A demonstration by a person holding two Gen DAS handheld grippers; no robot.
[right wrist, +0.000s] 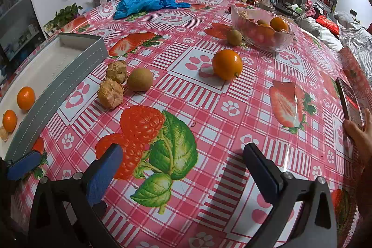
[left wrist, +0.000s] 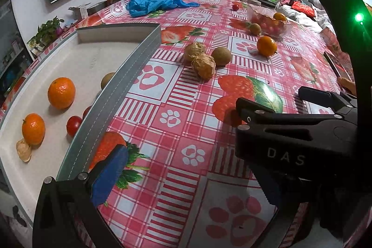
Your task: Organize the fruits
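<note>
1. Left gripper point(left wrist: 183, 180) is hovering over the tablecloth point(left wrist: 176, 94) beside the grey tray point(left wrist: 130, 76), jaws standing wide, nothing between them.
2. Right gripper point(right wrist: 183, 169) is likewise gaping, empty.
3. Two oranges point(left wrist: 61, 92) and cherry tomatoes point(left wrist: 74, 125) are lying in the tray.
4. A kiwi point(right wrist: 140, 79), two wrinkled brown fruits point(right wrist: 110, 93) and another orange point(right wrist: 227, 64) are sitting loose near the glass bowl point(right wrist: 261, 27).

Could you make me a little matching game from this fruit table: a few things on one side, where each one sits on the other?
Things:
1. small tomato
2. lone orange
3. blue gloves
4. kiwi

Places:
A. far end of the tablecloth
B. inside the grey tray
C. beside two papery brown husked fruits
D. on the cloth in front of the glass bowl

Pairs: 1-B, 2-D, 3-A, 4-C
</note>
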